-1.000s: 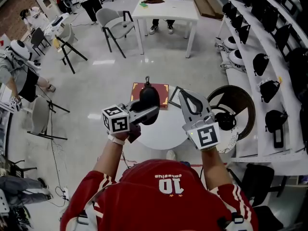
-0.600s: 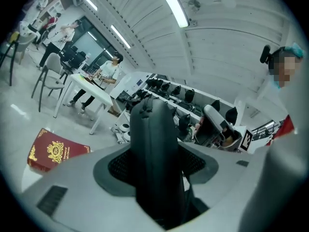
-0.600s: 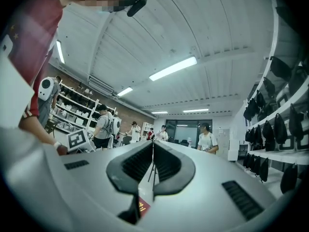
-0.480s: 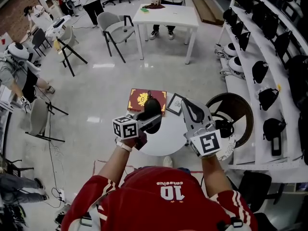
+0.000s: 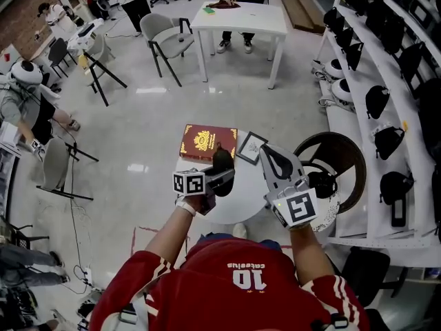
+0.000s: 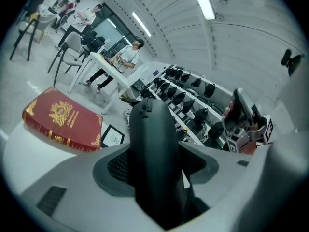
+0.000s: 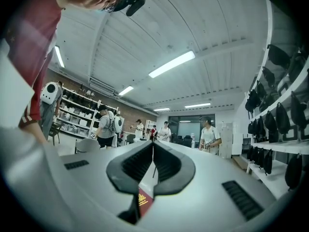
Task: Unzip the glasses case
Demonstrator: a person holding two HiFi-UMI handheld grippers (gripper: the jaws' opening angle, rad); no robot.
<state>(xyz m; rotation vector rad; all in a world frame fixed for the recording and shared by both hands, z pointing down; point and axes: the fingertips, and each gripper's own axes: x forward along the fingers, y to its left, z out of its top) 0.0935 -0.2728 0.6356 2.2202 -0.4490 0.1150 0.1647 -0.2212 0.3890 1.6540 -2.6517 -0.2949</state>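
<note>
On the back of the red shirt (image 5: 207, 295), in white: the number 10, upside down in the head view, with a short line of small white letters above it, too small to read. On the cover of the red book (image 5: 207, 142): a gold crest and gold lettering, not legible. On the cube (image 5: 189, 183) of the left gripper (image 5: 226, 176) and the cube (image 5: 299, 207) of the right gripper (image 5: 265, 152): black-and-white square markers, no letters. On the black-framed card (image 5: 251, 147): nothing legible.
</note>
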